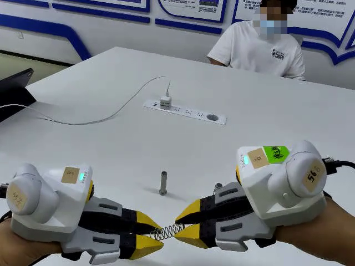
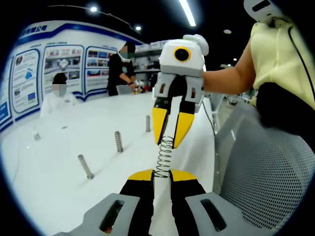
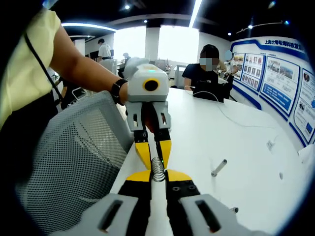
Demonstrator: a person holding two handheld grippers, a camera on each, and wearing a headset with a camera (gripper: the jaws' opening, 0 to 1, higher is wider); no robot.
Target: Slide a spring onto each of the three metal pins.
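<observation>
- Steel spring [image 1: 168, 231] is hanging between the left tool [image 1: 157, 235] and right tool [image 1: 182, 226], above the table's [image 1: 111, 138] near edge.
- Both tools are pinching one end each, probably regripping to aim it at the upright pin [image 1: 163, 183].

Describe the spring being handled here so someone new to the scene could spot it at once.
At the white table, look to the near edge, where the left gripper and right gripper meet tip to tip. The spring is the small wire coil bridging their yellow tips, gripped at both ends, unlike the solid metal pin standing upright just beyond.
</observation>
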